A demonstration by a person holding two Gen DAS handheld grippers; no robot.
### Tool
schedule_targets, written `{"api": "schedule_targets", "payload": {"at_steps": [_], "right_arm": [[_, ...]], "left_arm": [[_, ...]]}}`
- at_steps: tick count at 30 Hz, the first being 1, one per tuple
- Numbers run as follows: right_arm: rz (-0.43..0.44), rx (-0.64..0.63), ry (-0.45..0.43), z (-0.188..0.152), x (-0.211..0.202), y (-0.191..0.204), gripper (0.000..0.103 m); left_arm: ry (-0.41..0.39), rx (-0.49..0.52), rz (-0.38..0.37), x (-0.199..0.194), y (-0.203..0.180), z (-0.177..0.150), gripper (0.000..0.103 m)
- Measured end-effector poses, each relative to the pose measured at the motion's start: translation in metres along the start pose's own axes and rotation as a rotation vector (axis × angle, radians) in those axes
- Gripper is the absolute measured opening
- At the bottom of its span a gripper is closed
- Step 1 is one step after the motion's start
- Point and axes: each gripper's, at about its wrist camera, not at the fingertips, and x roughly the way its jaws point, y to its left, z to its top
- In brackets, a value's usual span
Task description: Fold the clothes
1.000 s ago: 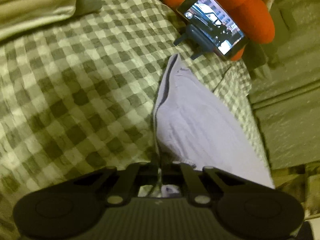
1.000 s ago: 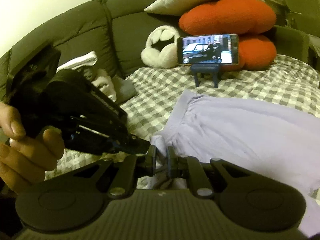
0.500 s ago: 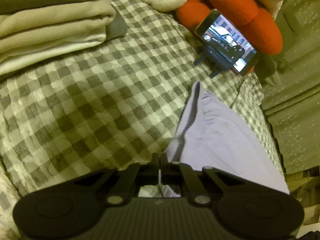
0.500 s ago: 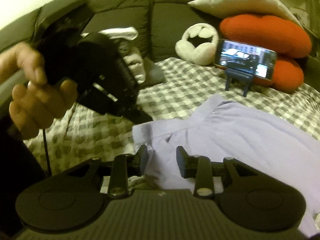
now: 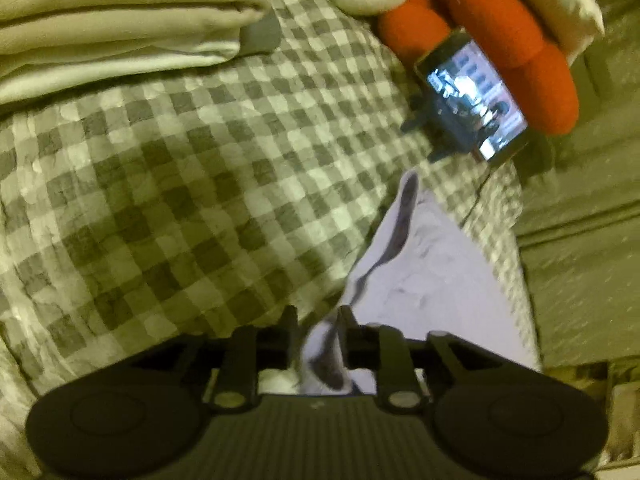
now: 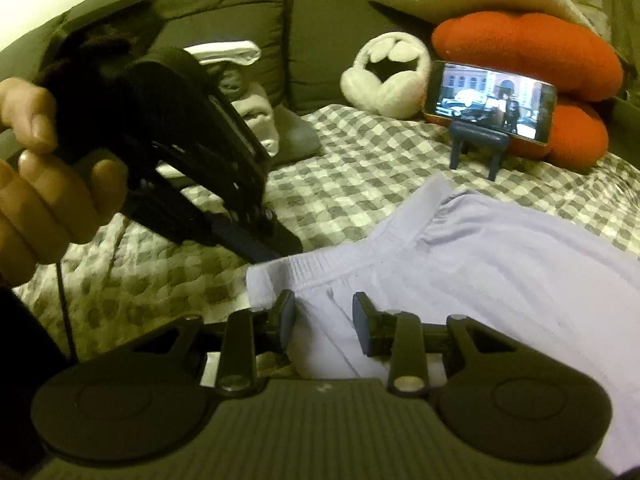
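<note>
A lavender garment (image 5: pixel 432 280) with an elastic waistband lies flat on the checked bedspread (image 5: pixel 180 200). My left gripper (image 5: pixel 317 320) is open, and a corner of the waistband lies loose between its fingers. In the right wrist view the same garment (image 6: pixel 500 272) spreads out to the right. My right gripper (image 6: pixel 324 314) hovers open just over the waistband edge, gripping nothing. A hand (image 6: pixel 48 184) holds the left gripper (image 6: pixel 276 242), whose tip points down at the waistband's left corner.
A phone on a blue stand (image 6: pixel 490 100) plays a video at the back, in front of red cushions (image 6: pixel 520 52) and a white plush (image 6: pixel 384 80). A stack of folded clothes (image 5: pixel 120 24) sits at the far left against the dark sofa back.
My left gripper, shut on the garment's corner before, has opened. The right gripper opened earlier and has spread wider. The waistband now rests on the bedspread.
</note>
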Motion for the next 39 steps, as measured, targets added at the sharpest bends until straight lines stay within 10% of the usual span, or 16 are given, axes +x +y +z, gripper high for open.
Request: {"api": "schedule_targets", "payload": {"at_steps": [8, 21, 34, 39], "right_arm": [[0.001, 0.027, -0.001, 0.001, 0.006, -0.003, 0.036], [0.01, 0.035, -0.012, 0.001, -0.001, -0.001, 0.036], [0.013, -0.255, -0.055, 0.001, 0.004, 0.047, 0.036], [-0.034, -0.31, -0.049, -0.001, 0.018, 0.058, 0.008]], "left_arm": [[-0.006, 0.002, -0.023, 0.009, -0.011, 0.009, 0.042], [0.016, 0.303, 0.032, 0.045, -0.05, 0.022, 0.043], [0.003, 0.431, 0.073, 0.053, -0.061, 0.021, 0.013], [-0.034, 0.491, 0.138, 0.056, -0.065, 0.023, 0.0]]}}
